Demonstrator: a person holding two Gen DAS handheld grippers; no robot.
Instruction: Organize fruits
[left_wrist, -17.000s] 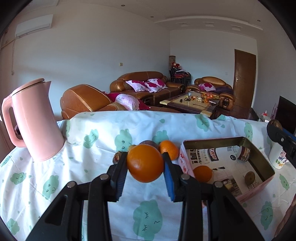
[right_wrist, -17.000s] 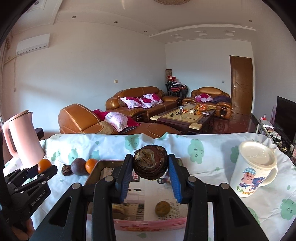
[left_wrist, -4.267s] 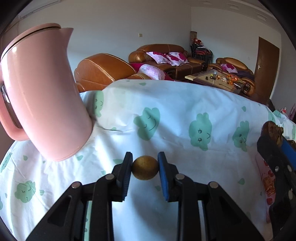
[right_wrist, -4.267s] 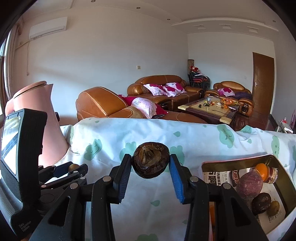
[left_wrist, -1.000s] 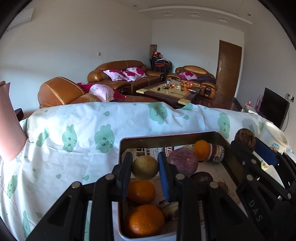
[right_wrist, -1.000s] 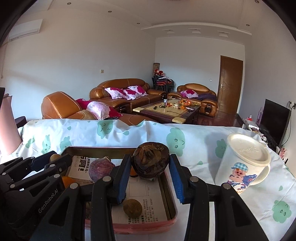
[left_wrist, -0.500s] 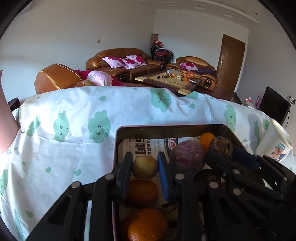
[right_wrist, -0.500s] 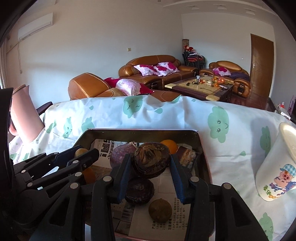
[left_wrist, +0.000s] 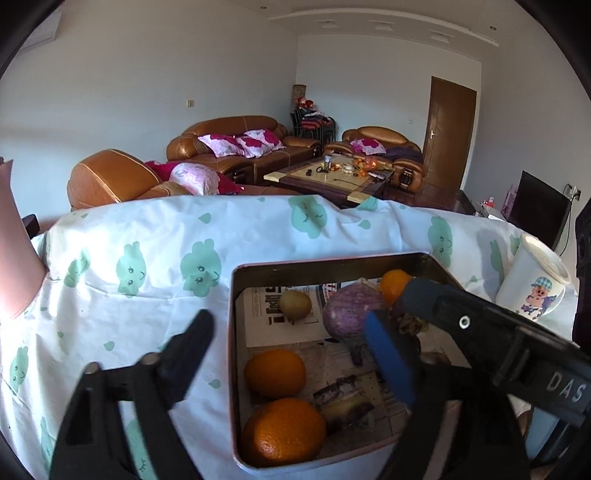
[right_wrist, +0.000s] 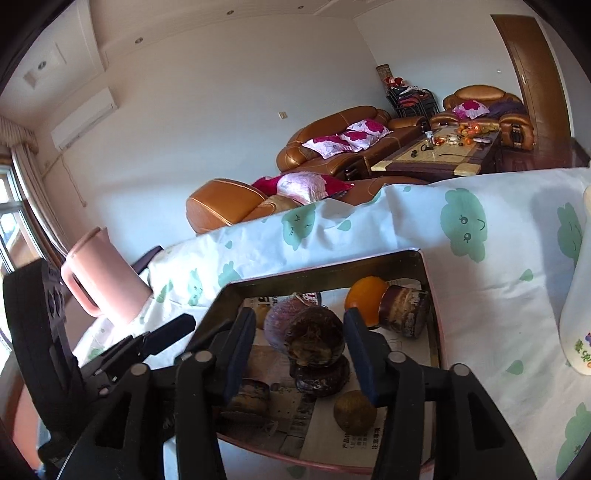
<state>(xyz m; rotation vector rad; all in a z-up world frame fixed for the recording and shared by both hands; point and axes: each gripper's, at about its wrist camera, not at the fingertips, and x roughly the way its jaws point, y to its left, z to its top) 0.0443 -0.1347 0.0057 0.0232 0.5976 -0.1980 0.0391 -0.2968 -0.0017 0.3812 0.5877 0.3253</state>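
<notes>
The metal box (left_wrist: 332, 260) holds two oranges (left_wrist: 275, 373), a purple fruit (left_wrist: 351, 314) and a small orange. My left gripper (left_wrist: 291, 343) hangs over the box's near left side; its jaws are opening wide and nothing is between them. A small yellow-brown fruit (left_wrist: 294, 304) lies free on the paper lining beyond it. My right gripper (right_wrist: 301, 343) reaches into the box, tilted, jaws opening. A dark brown fruit (right_wrist: 316, 341) sits between its pads, resting on another dark fruit (right_wrist: 321, 376), with a gap at the left pad.
A white cartoon mug (left_wrist: 532, 280) stands right of the box and a pink kettle (right_wrist: 103, 273) at the table's left end. The cloth (left_wrist: 147, 258) with green prints covers the table. Sofas and a coffee table lie beyond the far edge.
The left jaws sprang wide and let go of the small yellow-brown fruit, which now lies in the box. The right gripper rolled, sank into the box and spread its pads off the dark fruit.
</notes>
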